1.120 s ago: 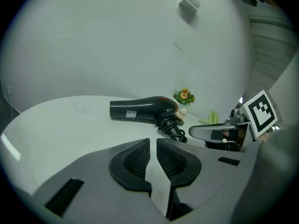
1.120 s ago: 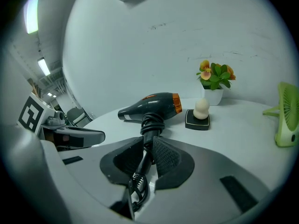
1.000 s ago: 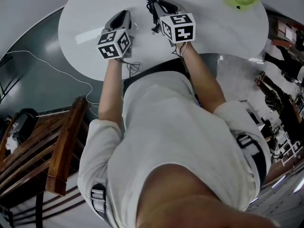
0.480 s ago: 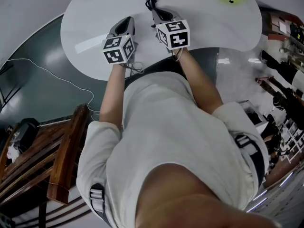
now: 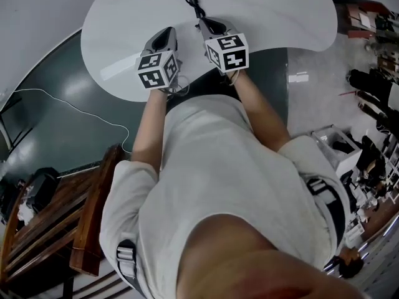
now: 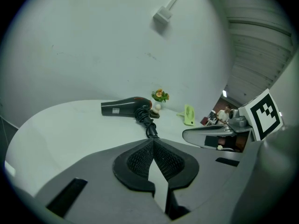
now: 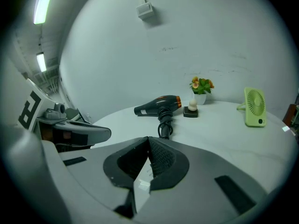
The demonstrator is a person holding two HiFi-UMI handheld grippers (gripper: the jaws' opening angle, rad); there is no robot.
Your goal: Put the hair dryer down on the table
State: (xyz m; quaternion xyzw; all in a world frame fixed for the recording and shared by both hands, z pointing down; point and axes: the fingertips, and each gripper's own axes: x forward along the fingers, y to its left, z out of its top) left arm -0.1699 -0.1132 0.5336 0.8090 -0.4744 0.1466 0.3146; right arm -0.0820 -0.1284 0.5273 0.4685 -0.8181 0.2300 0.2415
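Reading the set-down as finished, with the hair dryer [image 6: 126, 108] lying on its side far across the desk [image 5: 124, 23] and its cord [image 6: 148, 125] trailing toward the near edge. Holding the left claw [image 6: 153, 141] and right claw [image 7: 148, 139] clenched on nothing, hovering over the near rim, apart from the hair dryer. Finishing well by steering clear of the cord end just ahead of the right claw. Finding open desk on the left, with flower pot [image 7: 201, 90] beside the hair dryer and fan [image 7: 253, 107] further right.

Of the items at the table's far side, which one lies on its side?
The black hair dryer; the green fan and potted plant stand upright.
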